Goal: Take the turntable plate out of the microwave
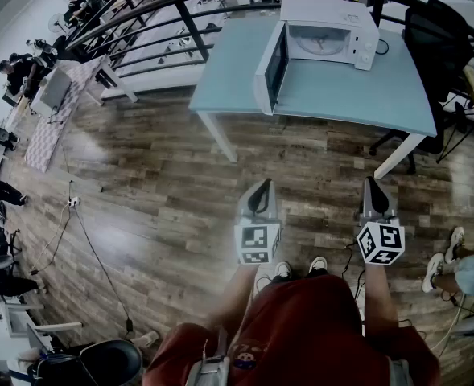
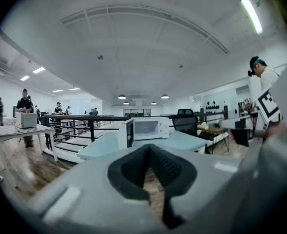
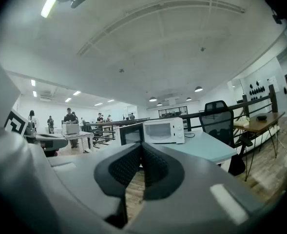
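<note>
Ahead of me stands a pale blue tabletop [image 1: 341,95] on white legs, planted on the wood-plank floor [image 1: 156,183]. Directly on it sits a white microwave [image 1: 325,10], pushed to the far edge and a little to my right of the middle. Its door [image 1: 274,64] stands open, swung out towards me from the left side, over the tabletop's near half
</note>
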`<state>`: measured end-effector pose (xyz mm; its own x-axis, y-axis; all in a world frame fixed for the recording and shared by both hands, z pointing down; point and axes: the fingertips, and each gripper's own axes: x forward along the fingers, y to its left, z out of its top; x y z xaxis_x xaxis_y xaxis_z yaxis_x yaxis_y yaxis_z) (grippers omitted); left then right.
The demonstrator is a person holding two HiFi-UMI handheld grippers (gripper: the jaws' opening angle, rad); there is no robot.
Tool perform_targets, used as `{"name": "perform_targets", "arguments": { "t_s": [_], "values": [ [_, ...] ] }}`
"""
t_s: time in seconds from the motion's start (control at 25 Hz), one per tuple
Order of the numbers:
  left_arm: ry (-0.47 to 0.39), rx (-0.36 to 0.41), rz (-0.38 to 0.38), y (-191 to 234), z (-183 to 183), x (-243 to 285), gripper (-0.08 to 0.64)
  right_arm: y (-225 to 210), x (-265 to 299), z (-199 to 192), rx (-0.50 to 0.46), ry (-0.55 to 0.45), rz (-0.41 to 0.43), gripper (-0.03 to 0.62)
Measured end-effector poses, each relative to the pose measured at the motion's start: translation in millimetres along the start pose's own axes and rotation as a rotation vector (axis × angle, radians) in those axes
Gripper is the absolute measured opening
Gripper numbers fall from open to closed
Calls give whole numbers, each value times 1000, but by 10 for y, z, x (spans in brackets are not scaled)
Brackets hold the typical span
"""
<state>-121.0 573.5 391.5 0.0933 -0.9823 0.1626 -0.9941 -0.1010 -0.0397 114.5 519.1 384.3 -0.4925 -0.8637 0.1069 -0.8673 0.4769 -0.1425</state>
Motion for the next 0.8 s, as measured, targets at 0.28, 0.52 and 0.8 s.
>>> {"name": "perform_targets", "arguments": {
  "t_s": [0.28, 0.52, 0.8],
  "values": [
    [3, -1, -2, -130, 47, 83, 0, -95, 32, -14, 8, 6, 6, 0],
    [12, 6, 14, -216, 13, 228, 0, -326, 106, -11, 40, -2, -1, 0],
    [33, 3, 33, -420, 0, 463, 0, -597, 229, -37, 66, 0, 34, 0]
  ]
}}
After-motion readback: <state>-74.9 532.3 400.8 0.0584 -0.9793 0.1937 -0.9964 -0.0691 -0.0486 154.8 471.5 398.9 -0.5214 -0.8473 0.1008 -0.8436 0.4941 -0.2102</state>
